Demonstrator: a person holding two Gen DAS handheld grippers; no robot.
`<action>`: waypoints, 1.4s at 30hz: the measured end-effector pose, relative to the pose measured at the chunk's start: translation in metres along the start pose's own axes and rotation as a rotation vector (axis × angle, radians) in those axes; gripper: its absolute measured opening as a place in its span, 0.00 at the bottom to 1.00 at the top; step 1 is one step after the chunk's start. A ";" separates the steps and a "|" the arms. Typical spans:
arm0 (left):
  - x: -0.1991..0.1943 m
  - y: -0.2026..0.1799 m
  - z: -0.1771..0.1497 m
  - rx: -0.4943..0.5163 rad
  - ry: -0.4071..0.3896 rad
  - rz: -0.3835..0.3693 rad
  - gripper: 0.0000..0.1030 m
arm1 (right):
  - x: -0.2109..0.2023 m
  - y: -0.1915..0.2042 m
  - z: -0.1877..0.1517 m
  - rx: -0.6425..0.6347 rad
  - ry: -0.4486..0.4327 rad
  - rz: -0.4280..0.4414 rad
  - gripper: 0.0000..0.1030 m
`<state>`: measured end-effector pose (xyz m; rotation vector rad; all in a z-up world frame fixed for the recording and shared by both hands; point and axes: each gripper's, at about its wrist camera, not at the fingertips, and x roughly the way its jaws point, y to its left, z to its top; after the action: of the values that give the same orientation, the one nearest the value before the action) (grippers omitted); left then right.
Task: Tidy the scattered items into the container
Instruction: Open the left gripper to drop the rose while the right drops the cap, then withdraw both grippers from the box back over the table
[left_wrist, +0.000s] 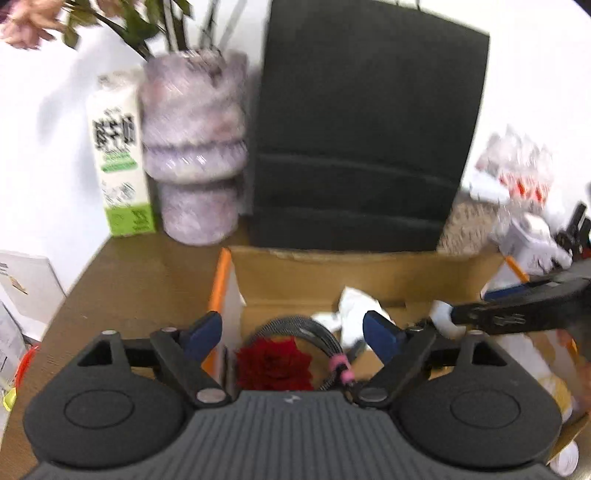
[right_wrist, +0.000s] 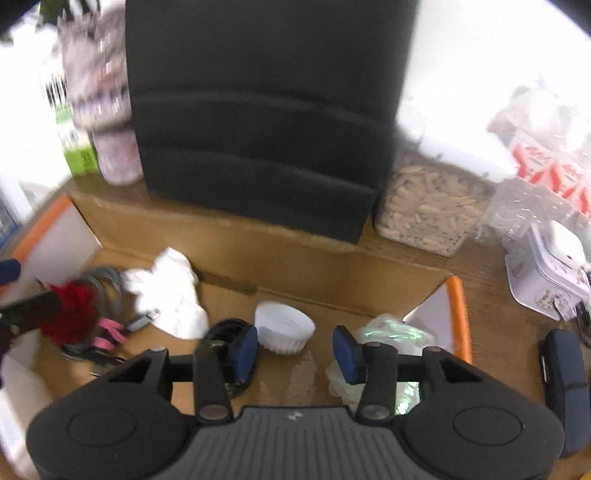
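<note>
An open cardboard box (left_wrist: 314, 273) with orange-edged flaps sits on a wooden table. Inside lie a dark red flower (left_wrist: 273, 365), a coiled grey cable (left_wrist: 295, 325) with a pink tie, and a crumpled white tissue (left_wrist: 354, 306). My left gripper (left_wrist: 293, 332) hangs open over the box's left end, with the flower below its gap and touching neither pad. In the right wrist view the box (right_wrist: 221, 236) also holds a white paper cup (right_wrist: 284, 328), a clear plastic wrapper (right_wrist: 391, 332) and a black item (right_wrist: 229, 332). My right gripper (right_wrist: 295, 354) is open above the box floor, holding nothing.
A black paper bag (left_wrist: 369, 129) stands right behind the box. A purple vase (left_wrist: 195, 147) and a milk carton (left_wrist: 118, 158) are at the back left. A jar of grain (right_wrist: 428, 206), plastic-wrapped packets (right_wrist: 546, 162), a white tin (right_wrist: 546, 269) and a dark blue case (right_wrist: 565, 387) crowd the right.
</note>
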<state>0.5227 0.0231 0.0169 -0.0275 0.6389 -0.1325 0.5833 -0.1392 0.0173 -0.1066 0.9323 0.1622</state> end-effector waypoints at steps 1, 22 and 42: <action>-0.003 0.002 0.002 -0.010 -0.009 0.002 0.85 | -0.011 -0.001 0.000 0.011 -0.015 0.011 0.48; -0.207 -0.015 -0.052 0.042 -0.216 -0.081 1.00 | -0.219 0.005 -0.131 -0.049 -0.225 0.147 0.62; -0.274 -0.001 -0.238 -0.005 -0.084 -0.026 1.00 | -0.255 0.057 -0.329 -0.075 -0.351 0.086 0.77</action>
<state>0.1629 0.0615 -0.0122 -0.0460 0.5554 -0.1537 0.1640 -0.1601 0.0269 -0.1037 0.5807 0.2864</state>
